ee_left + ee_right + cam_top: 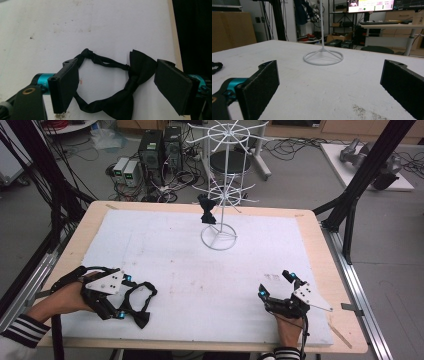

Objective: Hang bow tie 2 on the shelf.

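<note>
A black bow tie (140, 313) with a looped strap lies on the white mat (200, 270) near the front left. My left gripper (125, 296) sits low over it, jaws wide apart on either side. In the left gripper view the bow tie (130, 82) lies between the pads (66, 82) and neither pad presses on it. A second black bow tie (206, 210) hangs on the white wire rack (220, 195) at the back. My right gripper (275, 282) rests at the front right, open with nothing between its jaws; in its own view the gripper (329, 82) faces the rack's ring base (323, 57).
The wooden table edge (320, 250) frames the mat. A thin wooden stick (341, 334) lies at the front right corner. Black frame posts (350, 195) stand at both sides. Computers and cables (160, 155) crowd the floor behind the table.
</note>
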{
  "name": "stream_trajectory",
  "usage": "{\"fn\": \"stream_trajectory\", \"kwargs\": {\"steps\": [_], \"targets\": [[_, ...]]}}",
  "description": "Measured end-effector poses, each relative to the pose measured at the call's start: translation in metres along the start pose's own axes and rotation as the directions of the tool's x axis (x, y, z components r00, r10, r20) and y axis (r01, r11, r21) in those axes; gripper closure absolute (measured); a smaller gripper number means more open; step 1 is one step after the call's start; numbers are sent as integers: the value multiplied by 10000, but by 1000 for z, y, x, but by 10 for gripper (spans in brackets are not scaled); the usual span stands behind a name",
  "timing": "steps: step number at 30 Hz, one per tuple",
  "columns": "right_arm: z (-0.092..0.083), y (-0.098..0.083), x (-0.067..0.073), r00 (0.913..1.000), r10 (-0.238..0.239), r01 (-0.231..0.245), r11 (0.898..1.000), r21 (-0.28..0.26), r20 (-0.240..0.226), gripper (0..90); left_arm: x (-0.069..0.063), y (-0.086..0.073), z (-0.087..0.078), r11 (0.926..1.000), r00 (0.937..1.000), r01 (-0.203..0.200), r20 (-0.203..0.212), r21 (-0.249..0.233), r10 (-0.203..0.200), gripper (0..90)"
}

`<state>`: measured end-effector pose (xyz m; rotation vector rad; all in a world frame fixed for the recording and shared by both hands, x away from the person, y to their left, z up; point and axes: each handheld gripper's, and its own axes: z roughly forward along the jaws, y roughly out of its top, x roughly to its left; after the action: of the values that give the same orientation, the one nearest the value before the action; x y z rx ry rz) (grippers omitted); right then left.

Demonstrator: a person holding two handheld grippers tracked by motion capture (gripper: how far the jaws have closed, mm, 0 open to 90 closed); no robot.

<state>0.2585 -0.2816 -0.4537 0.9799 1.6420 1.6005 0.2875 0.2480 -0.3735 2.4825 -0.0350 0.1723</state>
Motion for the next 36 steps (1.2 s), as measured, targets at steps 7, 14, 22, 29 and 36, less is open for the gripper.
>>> {"fn": "stream_trajectory", "kwargs": {"steps": [7,14,22,29,36], "targets": [[0,0,0,10000,-5,5,10000,-1,18,14,-1,0,7,9972,9991,-296,331,693,273,260],[0,0,0,10000,14,-14,10000,-7,18,14,-1,-2,9,9934,9969,-521,644,1026,456,314],[0,0,0,10000,15,-15,10000,-9,23,14,-1,-2,14,9858,9929,-828,966,1460,691,365],[0,0,0,10000,33,-33,10000,-2,23,14,-2,-1,22,9758,9870,-1182,1293,1840,952,403],[0,0,0,10000,29,-29,10000,5,22,14,-1,1,29,9639,9814,-1412,1601,2258,1062,451]]}}
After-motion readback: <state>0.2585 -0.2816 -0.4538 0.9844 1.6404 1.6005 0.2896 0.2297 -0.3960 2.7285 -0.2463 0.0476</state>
